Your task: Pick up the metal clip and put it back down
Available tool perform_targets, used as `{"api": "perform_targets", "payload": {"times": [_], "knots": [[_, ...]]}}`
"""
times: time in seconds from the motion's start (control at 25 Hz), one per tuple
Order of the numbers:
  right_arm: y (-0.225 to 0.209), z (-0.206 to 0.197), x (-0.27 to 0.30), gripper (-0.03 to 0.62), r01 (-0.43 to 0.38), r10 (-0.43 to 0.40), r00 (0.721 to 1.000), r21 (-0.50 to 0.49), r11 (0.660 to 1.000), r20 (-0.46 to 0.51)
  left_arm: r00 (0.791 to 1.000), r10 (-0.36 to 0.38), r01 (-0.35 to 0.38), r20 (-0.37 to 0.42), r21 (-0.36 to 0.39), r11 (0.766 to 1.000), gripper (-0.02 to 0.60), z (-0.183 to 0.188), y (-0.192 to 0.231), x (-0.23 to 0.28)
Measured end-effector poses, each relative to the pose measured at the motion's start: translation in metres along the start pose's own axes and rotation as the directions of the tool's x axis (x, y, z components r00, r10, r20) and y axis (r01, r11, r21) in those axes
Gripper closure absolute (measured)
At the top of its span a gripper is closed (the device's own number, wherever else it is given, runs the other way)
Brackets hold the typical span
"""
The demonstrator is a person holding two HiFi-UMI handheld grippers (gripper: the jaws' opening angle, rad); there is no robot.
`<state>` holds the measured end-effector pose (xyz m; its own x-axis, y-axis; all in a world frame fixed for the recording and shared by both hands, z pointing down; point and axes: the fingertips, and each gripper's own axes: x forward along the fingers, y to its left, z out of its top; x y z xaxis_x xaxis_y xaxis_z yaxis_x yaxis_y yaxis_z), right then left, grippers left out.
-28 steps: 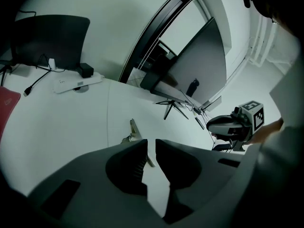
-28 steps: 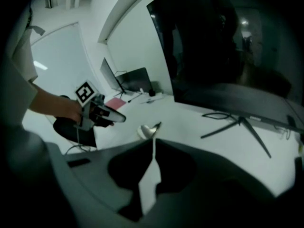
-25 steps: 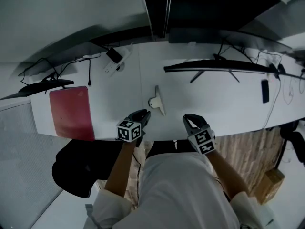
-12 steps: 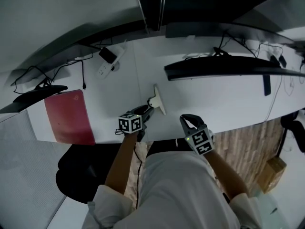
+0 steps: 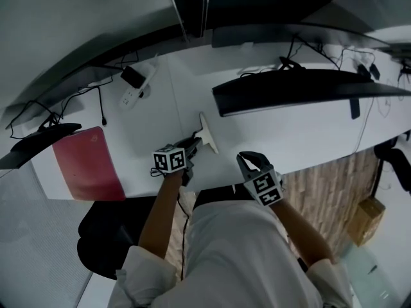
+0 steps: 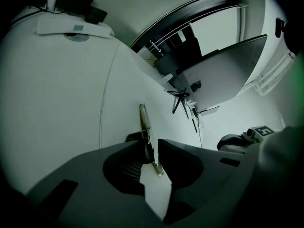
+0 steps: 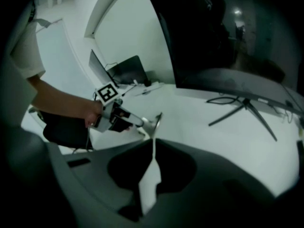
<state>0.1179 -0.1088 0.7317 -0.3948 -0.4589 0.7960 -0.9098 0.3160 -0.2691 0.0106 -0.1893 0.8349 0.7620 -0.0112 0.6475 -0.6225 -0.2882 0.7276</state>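
Observation:
The metal clip (image 5: 207,132) is a slim silvery clip on the white desk (image 5: 270,133), just past its near edge. My left gripper (image 5: 194,143) reaches it from the near side. In the left gripper view the clip's wing (image 6: 144,120) runs between the two jaws of the left gripper (image 6: 151,146); they have just been closing and now press on it. The right gripper view shows the left gripper (image 7: 135,121) holding the clip (image 7: 153,124) from the left. My right gripper (image 5: 244,160) hovers at the desk's edge, right of the clip. The right gripper (image 7: 153,144) is shut and holds nothing.
A wide dark monitor (image 5: 302,88) stands behind the clip, its stand legs to the right. A red pad (image 5: 87,165) lies at the desk's left end, with a white power strip (image 5: 131,95) beyond it. A black chair (image 5: 109,236) sits below the desk edge.
My left gripper has moved forward and down to the clip, and its jaws now sit around the clip's wing. The right gripper has barely shifted.

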Motion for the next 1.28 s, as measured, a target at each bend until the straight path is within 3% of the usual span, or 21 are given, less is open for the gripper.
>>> {"api": "perform_targets", "payload": {"times": [0.08,0.36,1.28], "knots": [[-0.002,-0.001,-0.001,0.557,0.009,-0.008,1.0,0.006,1.0,-0.003,1.0,-0.002,0.002,0.013,-0.016,1.0,0.511,0.004,0.0,-0.002],[-0.004,0.0,-0.008,0.557,0.035,-0.035,0.999,0.01,0.999,0.002,0.995,-0.087,0.09,0.043,-0.093,0.992,0.537,0.008,-0.009,0.001],[-0.001,0.007,-0.032,0.557,0.102,-0.102,0.993,-0.004,0.995,0.054,0.988,-0.136,0.141,0.072,-0.065,0.988,0.541,0.011,-0.036,-0.024]]}}
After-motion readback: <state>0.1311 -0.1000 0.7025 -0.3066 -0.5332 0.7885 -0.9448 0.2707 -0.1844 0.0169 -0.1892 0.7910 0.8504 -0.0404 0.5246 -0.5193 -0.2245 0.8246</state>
